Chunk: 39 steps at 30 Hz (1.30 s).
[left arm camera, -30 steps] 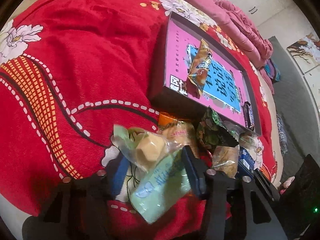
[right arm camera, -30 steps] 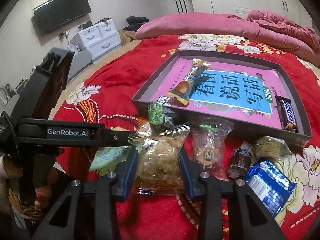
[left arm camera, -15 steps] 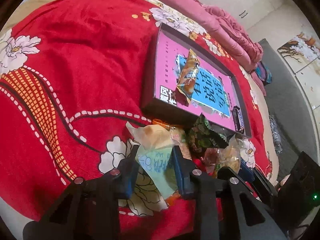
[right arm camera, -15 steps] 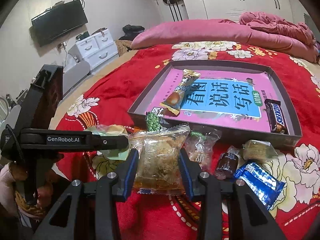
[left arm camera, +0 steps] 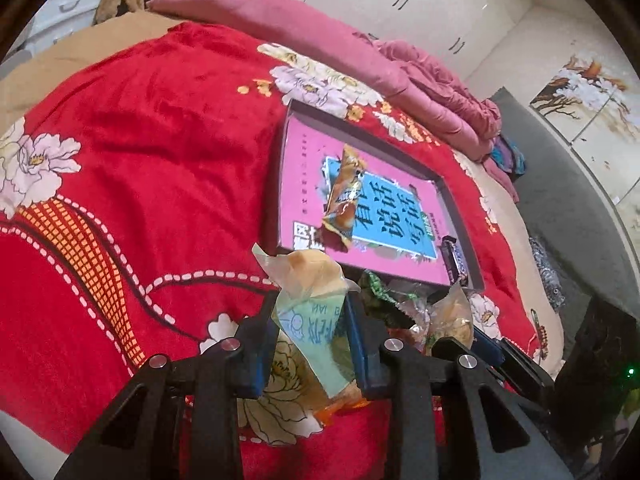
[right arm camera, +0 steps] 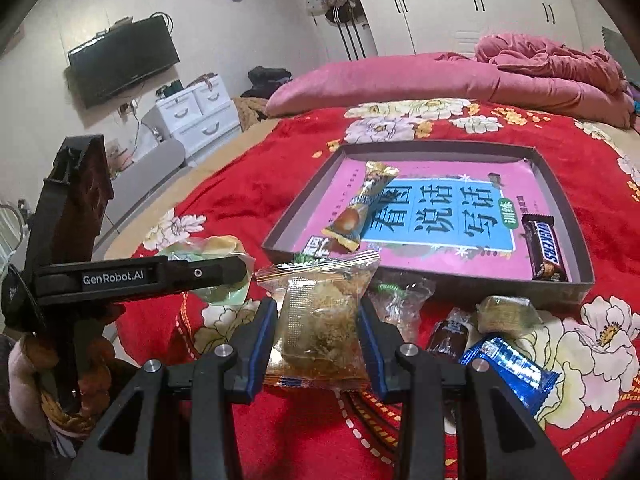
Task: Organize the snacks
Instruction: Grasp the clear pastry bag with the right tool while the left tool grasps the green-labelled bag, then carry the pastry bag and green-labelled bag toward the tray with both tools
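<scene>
My left gripper [left arm camera: 310,330] has its jaws clamped on a green pastry packet [left arm camera: 316,320]; my right gripper [right arm camera: 318,334] grips a clear cake packet [right arm camera: 320,320] above the red bed [right arm camera: 256,200].

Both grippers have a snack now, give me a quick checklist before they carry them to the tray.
1. Left gripper shut on the green pack: ok; its jaws have just been closing.
2. Right gripper shut on the clear pack: ok.
3. Both packs clear of the blanket: cannot tell.
4. Free room in the tray: ok; only a gold snack and a Snickers inside.
5. Loose snacks in front of the tray, like the blue pack: not ok, still outside.
</scene>
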Each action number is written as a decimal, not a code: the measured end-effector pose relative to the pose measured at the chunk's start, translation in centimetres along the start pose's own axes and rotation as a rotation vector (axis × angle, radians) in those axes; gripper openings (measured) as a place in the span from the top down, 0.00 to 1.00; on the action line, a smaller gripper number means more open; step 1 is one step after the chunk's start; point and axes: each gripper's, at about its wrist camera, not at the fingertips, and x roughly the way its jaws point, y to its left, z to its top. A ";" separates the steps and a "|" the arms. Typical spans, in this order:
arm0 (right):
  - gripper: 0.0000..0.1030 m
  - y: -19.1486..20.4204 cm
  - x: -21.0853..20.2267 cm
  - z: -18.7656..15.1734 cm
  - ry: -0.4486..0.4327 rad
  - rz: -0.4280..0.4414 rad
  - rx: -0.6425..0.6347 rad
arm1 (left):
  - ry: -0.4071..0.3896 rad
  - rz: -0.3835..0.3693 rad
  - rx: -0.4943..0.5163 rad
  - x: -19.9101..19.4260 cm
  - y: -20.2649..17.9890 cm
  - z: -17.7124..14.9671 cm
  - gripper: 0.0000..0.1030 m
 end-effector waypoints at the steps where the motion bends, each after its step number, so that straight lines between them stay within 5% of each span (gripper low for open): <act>1: 0.60 0.0 -0.1 0.1 -0.005 -0.001 0.001 | -0.004 -0.001 0.001 0.0 -0.1 0.1 0.68; 39: 0.60 -8.0 -3.2 3.0 -0.163 -0.153 0.169 | -0.086 0.041 0.082 2.4 -2.2 2.6 0.68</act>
